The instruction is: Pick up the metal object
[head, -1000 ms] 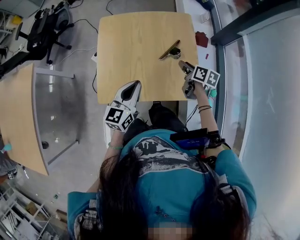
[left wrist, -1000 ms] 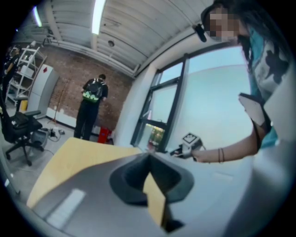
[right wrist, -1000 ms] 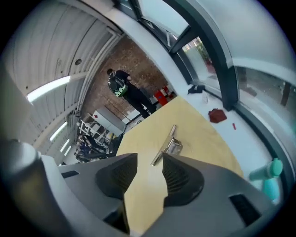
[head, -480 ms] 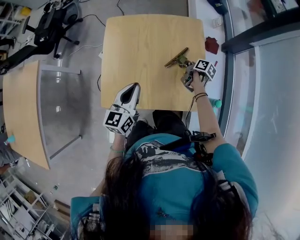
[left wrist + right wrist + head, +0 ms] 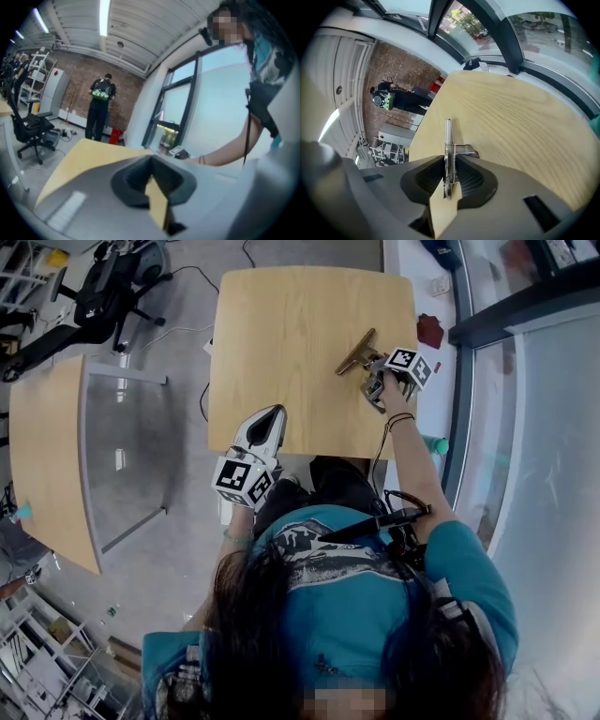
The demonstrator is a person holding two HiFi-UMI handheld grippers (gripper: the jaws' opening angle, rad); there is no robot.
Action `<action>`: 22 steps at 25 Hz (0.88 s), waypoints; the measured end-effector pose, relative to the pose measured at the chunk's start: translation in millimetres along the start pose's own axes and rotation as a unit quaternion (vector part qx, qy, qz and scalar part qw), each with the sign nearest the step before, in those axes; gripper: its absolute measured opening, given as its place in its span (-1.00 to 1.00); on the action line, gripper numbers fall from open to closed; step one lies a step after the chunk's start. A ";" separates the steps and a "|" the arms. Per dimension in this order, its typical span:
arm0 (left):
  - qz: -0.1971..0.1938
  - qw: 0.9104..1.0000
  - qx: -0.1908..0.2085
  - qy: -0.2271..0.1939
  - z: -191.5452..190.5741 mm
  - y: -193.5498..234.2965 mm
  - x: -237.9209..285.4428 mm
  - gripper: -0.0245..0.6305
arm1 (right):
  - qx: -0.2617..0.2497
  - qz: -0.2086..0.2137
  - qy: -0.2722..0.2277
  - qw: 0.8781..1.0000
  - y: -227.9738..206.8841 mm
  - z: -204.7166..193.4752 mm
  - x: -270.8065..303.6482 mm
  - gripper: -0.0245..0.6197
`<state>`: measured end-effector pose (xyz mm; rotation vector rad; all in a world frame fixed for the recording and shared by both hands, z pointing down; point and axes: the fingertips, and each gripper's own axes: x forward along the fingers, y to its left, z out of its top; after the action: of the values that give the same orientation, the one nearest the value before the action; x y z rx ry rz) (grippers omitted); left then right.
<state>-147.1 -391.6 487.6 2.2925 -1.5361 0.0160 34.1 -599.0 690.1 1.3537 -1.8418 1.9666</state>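
right hand-held gripper (image 5: pixel 449 180), jaws just closing, seems clamped on the metal object (image 5: pixel 448 140) on the table (image 5: pixel 511 117).

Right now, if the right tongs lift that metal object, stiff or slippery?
Probably stiff: the metal object looks like solid bar. Possibly slippery: shiny, and the right tongs, just closed onto it, pinch one end, so it may pivot.

**What my own grippers cover**

From my head, the near end of the slim metal spring clip (image 5: pixel 355 352) vanishes under my right gripper (image 5: pixel 373 369). Its jaws have just been closing and now press the clip from both sides. In the right gripper view the clip's lower end sinks behind the grey jaw bodies. My left gripper (image 5: pixel 151 164) blocks most of the pale wooden table (image 5: pixel 79 157).
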 end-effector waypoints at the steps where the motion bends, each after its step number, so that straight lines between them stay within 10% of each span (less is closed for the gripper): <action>1: -0.001 1.000 0.001 0.000 0.5 -0.3 -4.0 -0.92 | -0.011 0.000 0.001 1.000 2.7 -4.9 -4.0 -0.64; 22: -0.123 0.992 0.030 0.012 -28.8 -34.6 -153.0 -0.92 | -0.036 0.154 -0.077 0.984 87.3 -246.0 -224.5 -0.65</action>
<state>-172.0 -235.0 470.7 2.5044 -1.2471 0.0227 -12.7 -307.4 513.2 1.2983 -2.2924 1.9525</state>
